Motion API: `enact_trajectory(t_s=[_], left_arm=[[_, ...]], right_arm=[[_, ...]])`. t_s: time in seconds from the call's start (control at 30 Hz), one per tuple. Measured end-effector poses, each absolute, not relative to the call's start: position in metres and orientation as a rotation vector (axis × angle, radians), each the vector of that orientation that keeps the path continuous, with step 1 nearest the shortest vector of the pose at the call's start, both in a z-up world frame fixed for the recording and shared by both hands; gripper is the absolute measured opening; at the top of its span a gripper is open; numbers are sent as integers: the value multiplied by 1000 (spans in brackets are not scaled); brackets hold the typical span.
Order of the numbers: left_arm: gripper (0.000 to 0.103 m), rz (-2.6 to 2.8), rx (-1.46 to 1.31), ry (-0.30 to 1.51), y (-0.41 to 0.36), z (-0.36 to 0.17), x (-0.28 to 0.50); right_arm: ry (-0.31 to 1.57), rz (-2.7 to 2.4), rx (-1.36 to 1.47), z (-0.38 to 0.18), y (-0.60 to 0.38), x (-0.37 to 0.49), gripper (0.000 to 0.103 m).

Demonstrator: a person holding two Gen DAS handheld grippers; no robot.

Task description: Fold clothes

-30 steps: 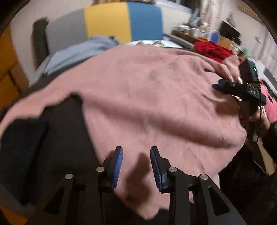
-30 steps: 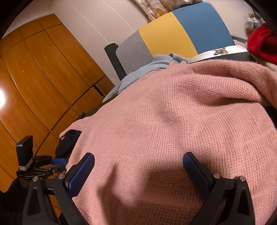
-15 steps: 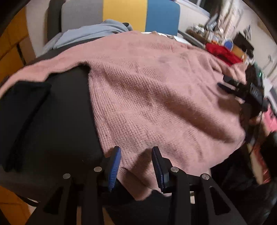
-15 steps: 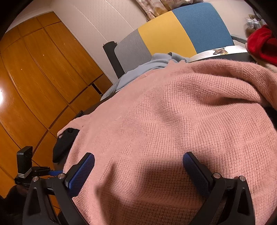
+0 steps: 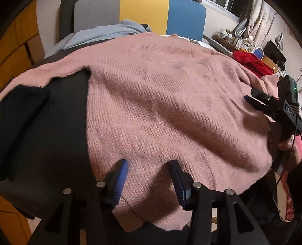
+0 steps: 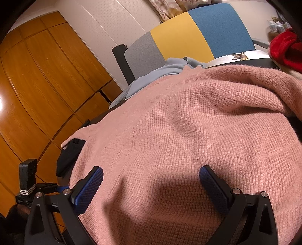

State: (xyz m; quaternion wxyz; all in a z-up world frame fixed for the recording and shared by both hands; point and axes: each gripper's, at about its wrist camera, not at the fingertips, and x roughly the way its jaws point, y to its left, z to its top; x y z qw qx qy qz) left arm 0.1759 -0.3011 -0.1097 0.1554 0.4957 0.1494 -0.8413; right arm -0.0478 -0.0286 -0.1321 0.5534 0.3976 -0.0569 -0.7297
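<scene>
Pink knit fills most of the left wrist view: a sweater (image 5: 160, 105) is spread flat over a black top (image 5: 62, 135). Its near hem hangs a little past the front edge. Its left side edge runs up beside bare black, and a sleeve is stretched out to the far left. The left gripper (image 5: 149, 181) is held low at the hem with its blue pads (image 5: 120, 181) apart, one on each side of a strip of knit. The knit is not pinched. The right gripper (image 5: 264, 107) is seen at the right edge, over the sweater's side. A red cloth (image 5: 253, 63) lies beyond, near a shelf. A blue-grey cloth (image 5: 105, 34) lies past the far edge, before a chair (image 5: 143, 17).

From the right wrist, the sweater (image 6: 198, 132) is seen wide and close. The right gripper (image 6: 151, 186) is spread wide above it, holding nothing. The left gripper (image 6: 56, 188) is seen at the lower left, by the sweater's side edge. Wood doors (image 6: 37, 84) stand to the left. No containers are seen.
</scene>
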Motion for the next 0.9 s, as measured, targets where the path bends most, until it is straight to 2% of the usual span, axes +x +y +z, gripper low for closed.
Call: enact_trajectory(t_s=[0.07,0.27,0.37,0.43,0.5,0.53,0.57,0.67,0.73,0.9], left_arm=[[11,-2396,1406,415,-305,-109,178],[7,-2399,1404,450,-317,-110,186],[7,-2382,1389,484,-329,-110,192],[7,-2361,1373,515,-339,-110,197],[9,-2403,1345,588,-343,-107,204],[12,-2426,1329,627,-345,-105,207],[20,-2436,1309,667,-347,-103,213],[28,-2458,1282,774,-349,-98,233],[34,-2447,1296,805,-346,-99,249],[40,-2423,1354,827,-329,-110,270]], right_arm=[[-135,-1724,940,-132,-29,-48,103],[-104,-1732,959,-131,-30,-49,103],[4,-1758,1013,-122,-44,-50,103],[147,-1852,972,-115,-54,-50,103],[295,-1922,934,-115,-64,-50,103],[350,-1925,961,-122,-69,-53,103],[386,-1930,971,-126,-74,-53,103],[467,-1944,967,-131,-82,-48,103],[452,-1945,962,-131,-79,-49,103],[426,-1942,959,-130,-75,-52,103]])
